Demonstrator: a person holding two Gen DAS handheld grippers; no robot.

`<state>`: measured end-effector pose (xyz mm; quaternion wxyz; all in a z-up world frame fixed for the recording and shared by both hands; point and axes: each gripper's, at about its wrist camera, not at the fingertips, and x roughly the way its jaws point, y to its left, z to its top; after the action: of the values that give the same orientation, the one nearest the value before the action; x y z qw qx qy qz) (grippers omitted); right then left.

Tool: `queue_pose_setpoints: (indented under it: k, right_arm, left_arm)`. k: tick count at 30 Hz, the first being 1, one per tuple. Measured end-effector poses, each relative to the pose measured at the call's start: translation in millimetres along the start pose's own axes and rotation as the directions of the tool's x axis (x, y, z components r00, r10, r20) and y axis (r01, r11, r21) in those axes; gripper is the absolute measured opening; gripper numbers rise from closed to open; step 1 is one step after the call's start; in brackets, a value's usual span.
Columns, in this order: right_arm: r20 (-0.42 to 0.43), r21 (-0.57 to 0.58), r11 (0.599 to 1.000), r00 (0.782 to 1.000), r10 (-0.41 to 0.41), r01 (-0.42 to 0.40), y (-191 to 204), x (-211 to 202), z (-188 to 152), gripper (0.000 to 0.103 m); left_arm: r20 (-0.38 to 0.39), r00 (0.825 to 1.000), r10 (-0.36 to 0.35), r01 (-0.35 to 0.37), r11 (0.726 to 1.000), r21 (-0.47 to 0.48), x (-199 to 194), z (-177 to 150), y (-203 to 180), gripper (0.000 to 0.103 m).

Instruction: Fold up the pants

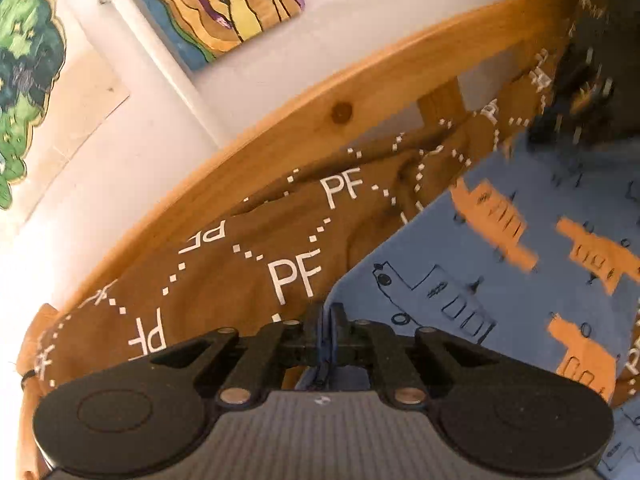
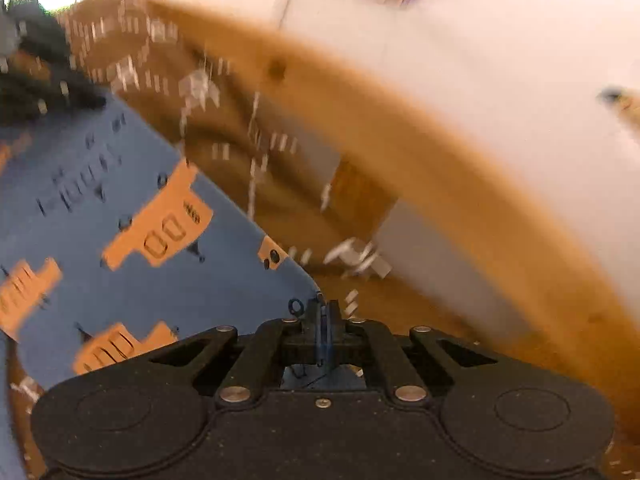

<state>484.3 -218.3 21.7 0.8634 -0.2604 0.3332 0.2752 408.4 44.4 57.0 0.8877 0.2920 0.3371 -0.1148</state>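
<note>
The pants (image 1: pixel 500 280) are blue with orange and outlined vehicle prints. They stretch out to the right of my left gripper (image 1: pixel 326 320), which is shut on a corner of their edge. In the right wrist view the pants (image 2: pixel 140 248) spread to the left, and my right gripper (image 2: pixel 326 316) is shut on another corner of them. Both corners are pinched between the black fingers. The right wrist view is blurred by motion. The other gripper shows as a dark blurred shape at the far end of the pants in each view.
A brown bedsheet with white "PF" letters (image 1: pixel 240 264) lies under the pants. A curved wooden bed rail (image 1: pixel 360 92) runs behind it, with a white wall, a pipe (image 1: pixel 160 52) and colourful pictures (image 1: pixel 224 0) beyond. The rail (image 2: pixel 400 128) is close.
</note>
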Motion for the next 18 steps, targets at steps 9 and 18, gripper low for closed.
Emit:
queue_pose_setpoints:
  k: [9, 18]
  right_arm:
    - [0.096, 0.063, 0.986, 0.984, 0.148, -0.154, -24.2, -12.0, -2.3, 0.060]
    - [0.016, 0.038, 0.986, 0.987, 0.162, -0.162, -2.2, 12.6, 4.3, 0.032]
  left_arm:
    - [0.139, 0.978, -0.153, 0.164, 0.984, -0.072, -51.7, -17.1, 54.4, 0.082]
    - [-0.112, 0.988, -0.108, 0.107, 0.994, -0.012, -16.6, -25.4, 33.8, 0.013]
